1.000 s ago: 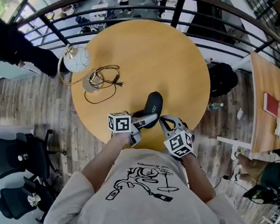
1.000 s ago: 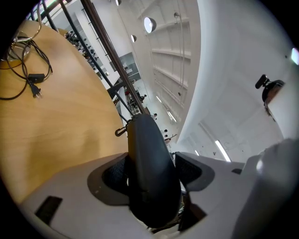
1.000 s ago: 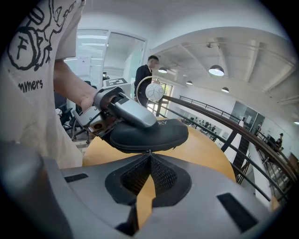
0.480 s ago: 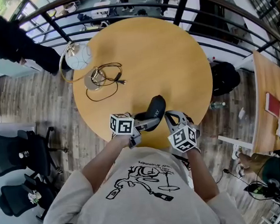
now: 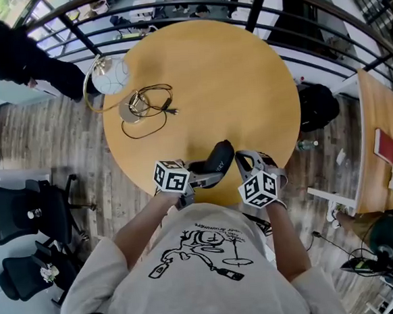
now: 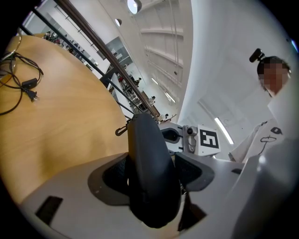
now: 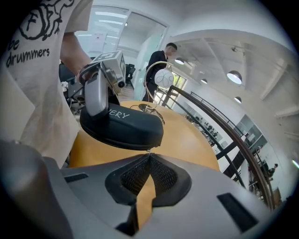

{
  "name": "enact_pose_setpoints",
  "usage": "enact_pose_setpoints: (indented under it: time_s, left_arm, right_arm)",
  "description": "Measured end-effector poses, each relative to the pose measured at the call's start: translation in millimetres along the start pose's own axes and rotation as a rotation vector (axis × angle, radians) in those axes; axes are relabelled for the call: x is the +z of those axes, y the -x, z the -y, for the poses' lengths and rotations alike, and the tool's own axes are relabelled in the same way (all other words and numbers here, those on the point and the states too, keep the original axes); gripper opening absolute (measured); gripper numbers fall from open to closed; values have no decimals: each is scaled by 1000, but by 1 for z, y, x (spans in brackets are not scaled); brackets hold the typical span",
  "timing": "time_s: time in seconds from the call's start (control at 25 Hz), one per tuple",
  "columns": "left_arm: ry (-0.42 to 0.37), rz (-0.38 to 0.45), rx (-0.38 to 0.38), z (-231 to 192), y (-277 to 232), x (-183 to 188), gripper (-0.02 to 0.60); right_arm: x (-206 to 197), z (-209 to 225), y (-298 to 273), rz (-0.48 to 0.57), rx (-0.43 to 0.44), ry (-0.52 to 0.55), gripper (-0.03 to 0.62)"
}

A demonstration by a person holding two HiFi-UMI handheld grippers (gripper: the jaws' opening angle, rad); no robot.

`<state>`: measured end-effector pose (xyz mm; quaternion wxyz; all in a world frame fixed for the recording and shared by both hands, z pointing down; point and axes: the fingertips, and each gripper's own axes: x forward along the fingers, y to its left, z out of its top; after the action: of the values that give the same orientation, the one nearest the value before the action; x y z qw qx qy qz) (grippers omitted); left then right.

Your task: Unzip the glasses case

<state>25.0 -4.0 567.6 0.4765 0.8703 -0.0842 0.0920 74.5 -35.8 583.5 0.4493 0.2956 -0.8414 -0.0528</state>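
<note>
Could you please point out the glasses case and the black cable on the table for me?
glasses case [image 5: 218,159]: head view, on its dark upper shell.
black cable [image 5: 170,109]: head view, on its plug end.

The glasses case [image 5: 217,159] hangs over the near edge of the round table [image 5: 224,83], between the jaws of the left gripper [image 5: 208,176], with the right gripper [image 5: 245,160] just to its right. Far left on the table are a lamp [image 5: 112,77] and, beside it, a cable [image 5: 148,108]; a railing [image 5: 171,6] curves behind.

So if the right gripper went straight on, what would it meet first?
The glasses case: its edge sits right at the right gripper's closed jaws, possibly touching already.
</note>
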Motion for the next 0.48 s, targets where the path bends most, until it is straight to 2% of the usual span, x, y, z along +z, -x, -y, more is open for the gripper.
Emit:
enact_pose_setpoints:
  time_s: [0.36, 0.48]
  left_arm:
    - [-51, -116, -2, 5, -2, -26, 299]
    - [-57, -98, 20, -1, -1, -25, 300]
  right_arm:
    - [-3, -1, -6, -63, -11, 164, 21]
    - [-7, 0, -10, -74, -13, 133, 25]
